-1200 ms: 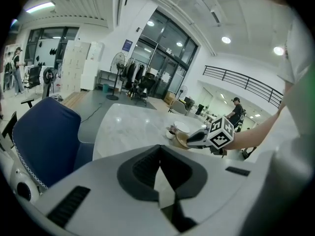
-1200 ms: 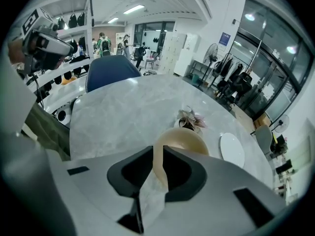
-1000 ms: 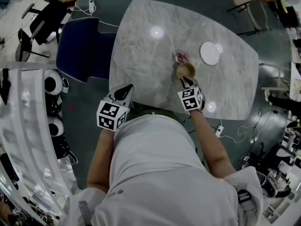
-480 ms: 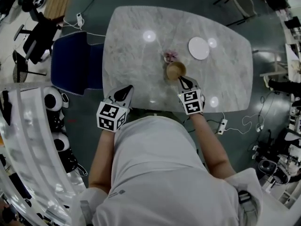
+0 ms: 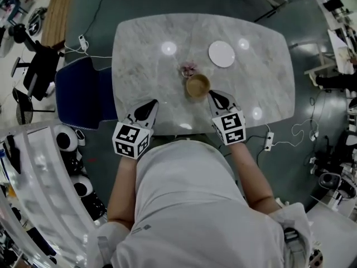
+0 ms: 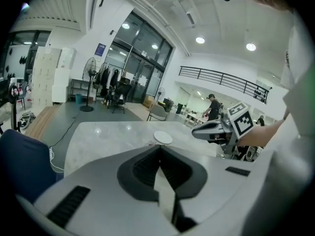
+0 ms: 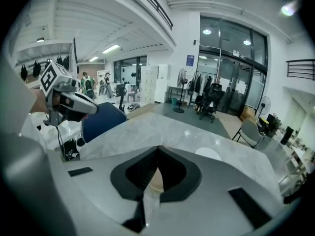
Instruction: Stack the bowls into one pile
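While the left gripper (image 5: 150,104) hangs over the near left part of the grey marble tabletop (image 5: 139,49), its dark fingers (image 6: 142,168) are clenched tip to tip with nothing between them; only pale marble shows through the slit. The right gripper (image 5: 212,94) points at the round tan wooden bowl (image 5: 197,86), which sits upright near the middle of the tabletop. Its tip meets the bowl's near right rim. In the right gripper view its fingers (image 7: 140,173) are closed on that rim, and tan wood fills the narrow gap between them. A small pinkish object (image 5: 188,70), too blurred to identify, lies just beyond the bowl on the far left side. A round white dish (image 5: 222,54) rests farther off to the right, apart from both. A blue chair (image 5: 83,96) stands at the tabletop's left edge.
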`<state>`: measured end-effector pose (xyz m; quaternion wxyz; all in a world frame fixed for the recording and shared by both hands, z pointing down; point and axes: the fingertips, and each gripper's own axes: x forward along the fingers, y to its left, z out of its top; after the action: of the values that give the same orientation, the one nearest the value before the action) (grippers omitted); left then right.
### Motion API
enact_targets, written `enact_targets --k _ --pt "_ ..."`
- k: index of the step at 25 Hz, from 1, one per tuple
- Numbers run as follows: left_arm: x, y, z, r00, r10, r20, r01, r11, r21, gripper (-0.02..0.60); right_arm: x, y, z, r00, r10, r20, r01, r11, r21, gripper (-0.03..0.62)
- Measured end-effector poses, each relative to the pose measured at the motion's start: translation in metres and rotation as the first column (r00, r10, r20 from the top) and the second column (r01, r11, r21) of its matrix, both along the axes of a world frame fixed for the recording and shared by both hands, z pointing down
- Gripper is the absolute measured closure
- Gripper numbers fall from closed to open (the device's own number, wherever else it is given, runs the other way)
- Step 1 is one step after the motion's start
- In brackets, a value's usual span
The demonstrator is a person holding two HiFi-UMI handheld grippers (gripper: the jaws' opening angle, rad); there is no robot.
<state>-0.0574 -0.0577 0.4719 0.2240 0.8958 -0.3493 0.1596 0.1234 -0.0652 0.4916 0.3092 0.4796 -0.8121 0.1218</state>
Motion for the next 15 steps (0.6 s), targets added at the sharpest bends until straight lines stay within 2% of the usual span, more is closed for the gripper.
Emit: enact_targets --k 8,15 --pt "0.018 -0.02 -0.049 0.997 0.061 -0.047 -0.055 0.992 0.113 0.58 0.006 0.007 -0.058 0.996 0.028 0.088 -0.038 0.993 0.11 0.583" --pt "0.036 -0.027 -0.094 0.989 0.125 -0.08 -0.104 0.967 0.232 0.58 0.011 0.017 -0.096 0.987 0.03 0.155 -0.062 0.977 0.203 0.583"
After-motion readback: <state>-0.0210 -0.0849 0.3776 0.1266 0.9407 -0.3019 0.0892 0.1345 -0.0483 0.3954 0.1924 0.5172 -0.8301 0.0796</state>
